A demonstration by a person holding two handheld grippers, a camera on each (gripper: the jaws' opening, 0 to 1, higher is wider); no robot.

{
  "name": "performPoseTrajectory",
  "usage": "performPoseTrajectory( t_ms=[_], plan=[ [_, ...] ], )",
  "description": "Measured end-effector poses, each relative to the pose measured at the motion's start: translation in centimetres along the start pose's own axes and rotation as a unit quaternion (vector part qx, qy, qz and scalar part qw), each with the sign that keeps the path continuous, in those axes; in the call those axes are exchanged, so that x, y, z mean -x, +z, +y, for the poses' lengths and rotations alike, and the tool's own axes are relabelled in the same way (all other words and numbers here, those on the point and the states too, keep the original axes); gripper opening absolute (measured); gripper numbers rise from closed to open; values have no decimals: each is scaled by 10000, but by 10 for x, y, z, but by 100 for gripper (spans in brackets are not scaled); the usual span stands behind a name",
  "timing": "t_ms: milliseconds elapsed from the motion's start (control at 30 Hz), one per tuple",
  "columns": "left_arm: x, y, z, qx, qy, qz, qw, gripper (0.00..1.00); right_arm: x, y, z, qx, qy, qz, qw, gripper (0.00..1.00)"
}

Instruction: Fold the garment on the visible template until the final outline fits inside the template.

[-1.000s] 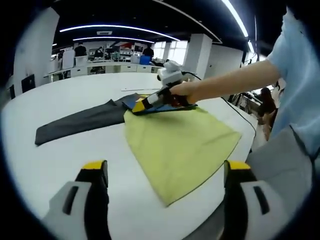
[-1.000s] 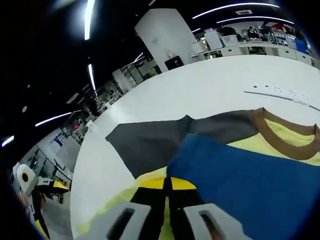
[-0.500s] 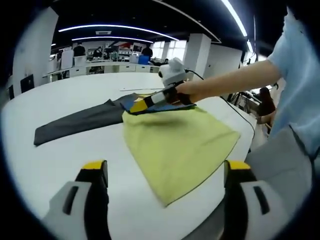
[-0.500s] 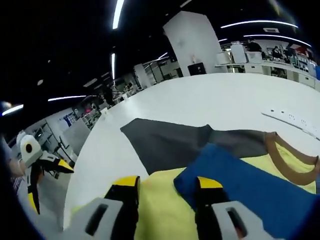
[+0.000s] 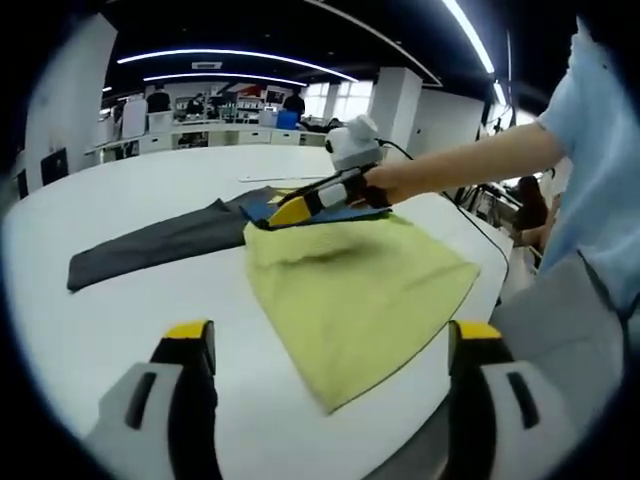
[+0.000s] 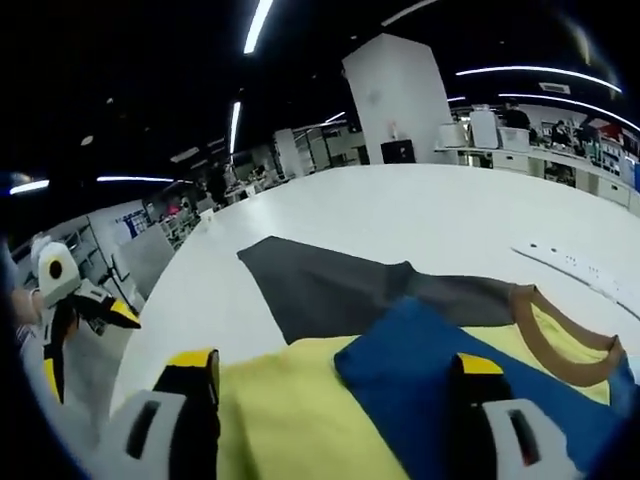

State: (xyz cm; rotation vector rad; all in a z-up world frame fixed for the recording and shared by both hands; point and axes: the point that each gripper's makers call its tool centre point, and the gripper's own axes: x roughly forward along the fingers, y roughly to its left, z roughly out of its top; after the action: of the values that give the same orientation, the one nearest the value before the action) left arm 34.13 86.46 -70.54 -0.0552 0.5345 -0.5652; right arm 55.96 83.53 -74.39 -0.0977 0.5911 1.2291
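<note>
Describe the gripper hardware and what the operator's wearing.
Left gripper: pale grey jaws, black inner faces, yellow tips. Right gripper matches; in the left gripper view it carries a white round-lens box trailing a black cable. The person wears a light blue short sleeve.

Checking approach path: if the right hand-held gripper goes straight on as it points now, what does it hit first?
Likely the folded-over blue sleeve lying on the yellow fabric body of the garment, between its open jaws. Beyond that lie the grey sleeve and the white table. Depth is unclear in this fisheye view.
</note>
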Motion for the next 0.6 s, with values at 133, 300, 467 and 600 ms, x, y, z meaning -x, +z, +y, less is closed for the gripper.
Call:
performPoseTrajectory(
  t_ms=[133,300,467,600],
  plan=[
    [0,-1,-1,-12,-27,22,10000,94,6,-3,-5,-32,-65,17,10000,99],
    [1,1,0,12,-4,-8,10000,94,14,-3,-11,-43,-157,12,9999,98],
    [4,6,4,66,31,-73,9999,94,21,0,-12,12,-210,-2,9998,98],
    [7,15,14,116,123,-142,9998,93,31,1,-12,71,-208,-30,9998,98]
  ],
)
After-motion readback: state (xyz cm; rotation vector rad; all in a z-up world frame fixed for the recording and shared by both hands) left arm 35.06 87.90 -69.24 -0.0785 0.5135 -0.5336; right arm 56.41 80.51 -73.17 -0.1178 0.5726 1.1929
